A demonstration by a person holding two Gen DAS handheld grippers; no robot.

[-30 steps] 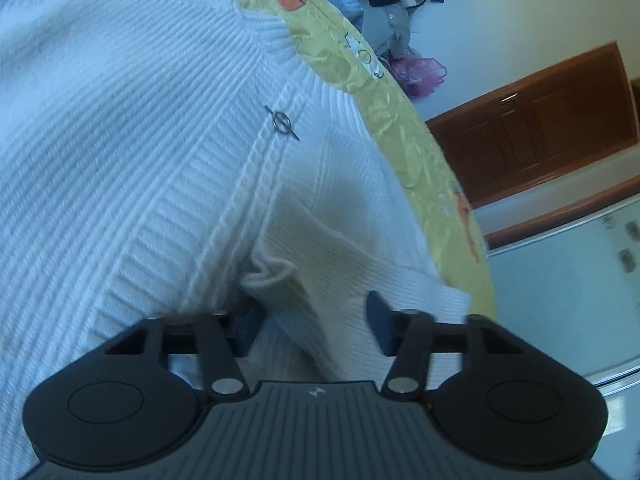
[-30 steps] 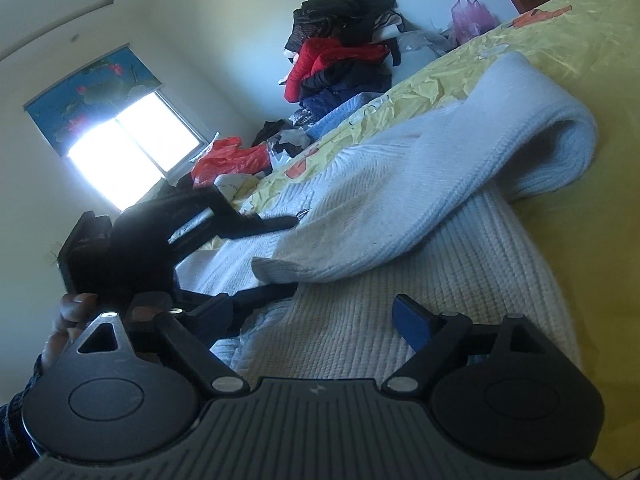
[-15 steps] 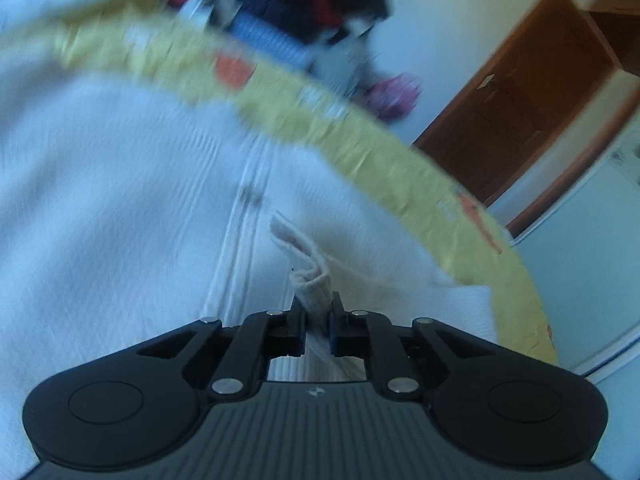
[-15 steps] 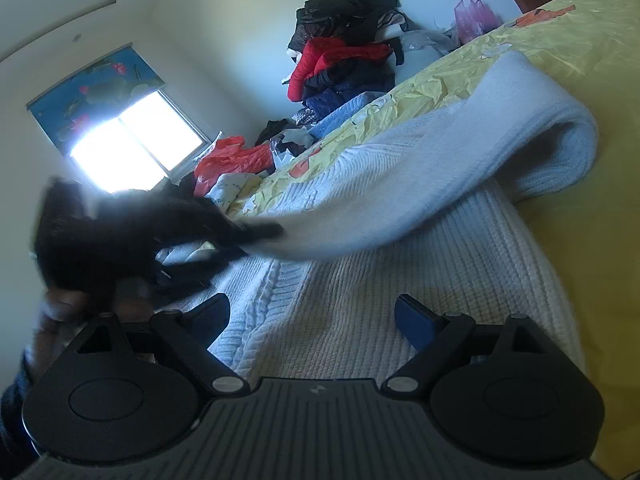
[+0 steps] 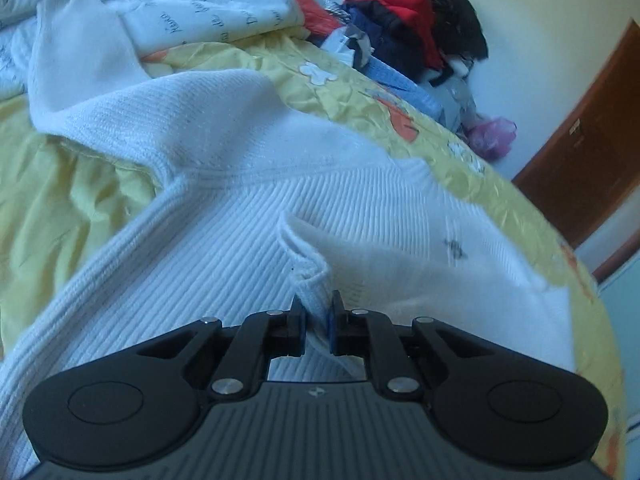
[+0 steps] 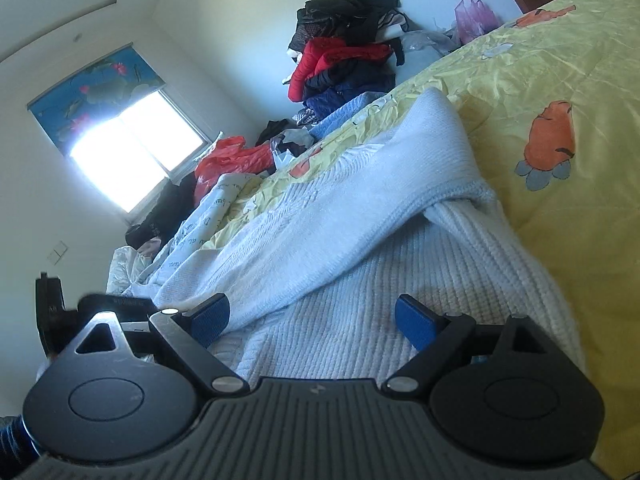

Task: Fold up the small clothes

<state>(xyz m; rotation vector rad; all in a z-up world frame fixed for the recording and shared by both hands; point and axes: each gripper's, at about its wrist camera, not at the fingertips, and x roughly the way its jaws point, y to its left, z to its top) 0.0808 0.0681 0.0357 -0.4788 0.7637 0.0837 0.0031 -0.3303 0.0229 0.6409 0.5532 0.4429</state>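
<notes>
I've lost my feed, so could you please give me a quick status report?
Left gripper shut on sweater cuff. Right gripper open over white sweater, holding nothing. Nothing in the way.

Each claw is black plastic, with two round bumps and a ridged grey middle. The left claw (image 5: 317,322) and right claw (image 6: 312,322) have blue pads and shiny silver screws beside them.

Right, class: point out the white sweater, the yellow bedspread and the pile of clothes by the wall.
sweater (image 5: 360,208), left wrist view, ribbed body above the fingers.
bedspread (image 6: 540,80), right wrist view, bare yellow area above the orange print.
clothes pile (image 6: 344,52), right wrist view, red jacket in the heap.
</notes>
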